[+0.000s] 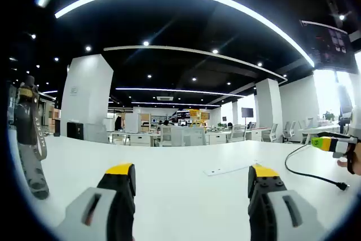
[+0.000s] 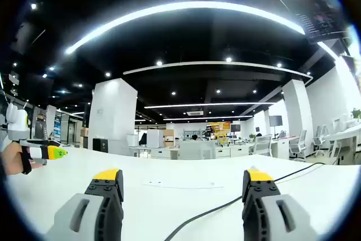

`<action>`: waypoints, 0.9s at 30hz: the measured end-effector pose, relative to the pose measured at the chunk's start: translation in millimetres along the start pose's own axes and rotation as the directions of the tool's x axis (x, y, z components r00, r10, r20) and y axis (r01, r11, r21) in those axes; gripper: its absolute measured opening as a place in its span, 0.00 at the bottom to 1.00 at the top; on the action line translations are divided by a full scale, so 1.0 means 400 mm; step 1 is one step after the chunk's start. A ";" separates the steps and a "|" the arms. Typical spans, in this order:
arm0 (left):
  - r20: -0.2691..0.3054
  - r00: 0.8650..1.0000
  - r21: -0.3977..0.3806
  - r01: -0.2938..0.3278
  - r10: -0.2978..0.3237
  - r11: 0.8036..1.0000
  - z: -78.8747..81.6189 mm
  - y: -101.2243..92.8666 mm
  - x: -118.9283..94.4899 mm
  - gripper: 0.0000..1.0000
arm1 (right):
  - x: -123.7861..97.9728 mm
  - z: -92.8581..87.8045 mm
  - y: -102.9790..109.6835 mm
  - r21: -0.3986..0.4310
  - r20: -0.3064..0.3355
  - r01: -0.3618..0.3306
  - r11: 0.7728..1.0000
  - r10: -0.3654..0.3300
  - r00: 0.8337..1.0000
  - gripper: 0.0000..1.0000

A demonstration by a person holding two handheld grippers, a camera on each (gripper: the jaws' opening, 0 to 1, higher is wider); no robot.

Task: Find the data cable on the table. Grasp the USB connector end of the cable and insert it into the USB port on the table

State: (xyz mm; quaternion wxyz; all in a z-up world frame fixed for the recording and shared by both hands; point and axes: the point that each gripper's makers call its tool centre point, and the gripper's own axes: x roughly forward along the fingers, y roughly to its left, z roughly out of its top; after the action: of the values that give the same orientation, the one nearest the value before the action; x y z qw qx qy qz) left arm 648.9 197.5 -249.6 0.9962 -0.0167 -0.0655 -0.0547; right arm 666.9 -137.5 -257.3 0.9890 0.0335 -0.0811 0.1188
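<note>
- Left tool [image 1: 192, 171] stands wide open above the white surface [image 1: 169, 196], its yellow-tipped jaws far apart with nothing between them.
- Right tool [image 2: 180, 174] is likewise spread wide and empty. The black cable [image 2: 225, 204] crosses the surface in front of it and passes behind one jaw, with no grip on it.
- In the left gripper view we see the cable curl near the right edge and end in a small dark plug [image 1: 342, 185], which lies free on the surface. Whether that is the USB end we cannot tell.
- A flat white strip [image 1: 225, 169] lies on the surface ahead of the open jaws. We judge it the likely home of the USB port, though no socket shows plainly at this size.
- Progress, as we judge it: the cable is found at most — grasping the connector and inserting it are both left to do.
- Writing: nothing we can read. A small sign on the white pillar [image 1: 73, 90] and a hanging screen [image 1: 333, 46] are too small to make out, and we find no brand marks on either tool.
</note>
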 end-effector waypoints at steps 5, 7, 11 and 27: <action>-0.005 1.000 -0.002 -0.003 0.003 1.000 -0.003 0.003 0.000 0.78 | 0.004 -0.008 0.006 -0.006 -0.015 -0.012 1.000 0.011 1.000 0.83; -0.008 1.000 -0.002 -0.006 0.006 1.000 -0.005 0.005 0.000 0.78 | 0.004 -0.009 0.007 -0.007 -0.017 -0.013 1.000 0.013 1.000 0.83; -0.012 1.000 -0.001 -0.006 0.006 1.000 -0.007 0.006 -0.002 0.77 | 0.003 -0.012 0.009 -0.006 -0.022 -0.015 1.000 0.015 1.000 0.83; -0.025 1.000 -0.001 0.002 -0.002 1.000 -0.014 0.000 0.000 0.76 | 0.002 -0.034 0.003 0.012 -0.064 -0.007 1.000 0.007 0.998 0.78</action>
State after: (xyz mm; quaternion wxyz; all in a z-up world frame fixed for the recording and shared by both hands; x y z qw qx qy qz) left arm 649.6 197.2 -255.2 0.9969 -0.0164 -0.0531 -0.0560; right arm 669.4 -135.2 -270.7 0.9905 0.0350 -0.0488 0.1237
